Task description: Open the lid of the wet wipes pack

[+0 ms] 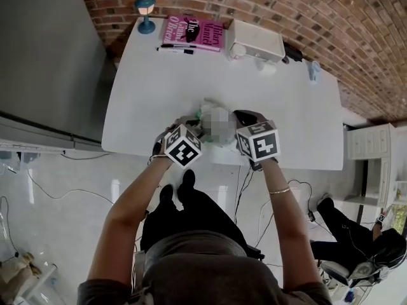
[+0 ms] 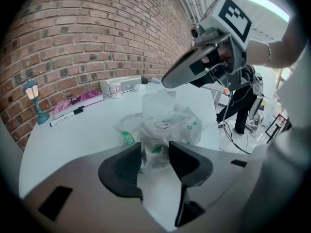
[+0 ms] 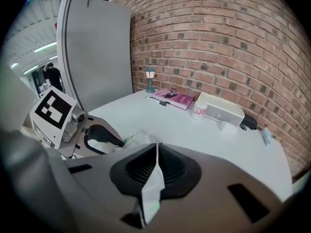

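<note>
The wet wipes pack lies near the front edge of the white table. In the left gripper view the crinkled white and green pack shows its clear lid standing upright. My left gripper is shut on the pack's near end. My right gripper hovers just above the lid, tips down. In the right gripper view my right gripper is shut on a thin white sheet; whether it is a wipe or a film I cannot tell. The left gripper sits left of the pack.
At the table's far edge by the brick wall lie a pink book, a black marker, a small blue lamp, a white box and a small jar. A person sits on the floor at right.
</note>
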{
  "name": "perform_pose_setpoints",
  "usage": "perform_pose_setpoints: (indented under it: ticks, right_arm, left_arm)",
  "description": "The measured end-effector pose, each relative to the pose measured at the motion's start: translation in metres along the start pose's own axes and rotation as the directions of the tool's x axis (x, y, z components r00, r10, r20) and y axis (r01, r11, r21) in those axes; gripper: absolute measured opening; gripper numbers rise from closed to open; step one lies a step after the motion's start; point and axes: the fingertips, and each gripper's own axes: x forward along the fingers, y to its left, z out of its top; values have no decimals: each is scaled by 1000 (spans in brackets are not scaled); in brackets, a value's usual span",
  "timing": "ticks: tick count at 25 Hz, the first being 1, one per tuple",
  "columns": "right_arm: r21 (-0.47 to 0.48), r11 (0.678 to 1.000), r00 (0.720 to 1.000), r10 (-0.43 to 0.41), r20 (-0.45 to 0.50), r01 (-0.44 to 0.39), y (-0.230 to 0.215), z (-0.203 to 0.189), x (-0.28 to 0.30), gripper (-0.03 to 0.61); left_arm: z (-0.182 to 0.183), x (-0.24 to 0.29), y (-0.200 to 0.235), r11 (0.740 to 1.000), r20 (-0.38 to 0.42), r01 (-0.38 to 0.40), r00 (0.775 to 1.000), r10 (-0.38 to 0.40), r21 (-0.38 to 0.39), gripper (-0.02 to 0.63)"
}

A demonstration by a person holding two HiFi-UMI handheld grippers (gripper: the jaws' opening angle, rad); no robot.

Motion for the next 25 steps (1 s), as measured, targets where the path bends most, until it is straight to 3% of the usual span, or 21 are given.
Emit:
perform_pose_setpoints:
  ticks: [8, 16, 25]
  right_arm:
    - [139, 990, 997, -9, 74, -1, -5, 2, -21, 8]
    - [219, 975, 991, -5, 133, -25, 11, -5, -33, 6]
    - [376, 926, 973, -61, 221, -27, 22, -18, -56, 6]
  left_arm:
    - [2, -9, 0, 1000, 16, -18, 1000, 18, 18, 175]
    - [18, -37, 10, 997, 106, -72, 992, 73, -13, 143]
    - [24, -63, 15, 990, 178, -110, 976, 124, -88, 94]
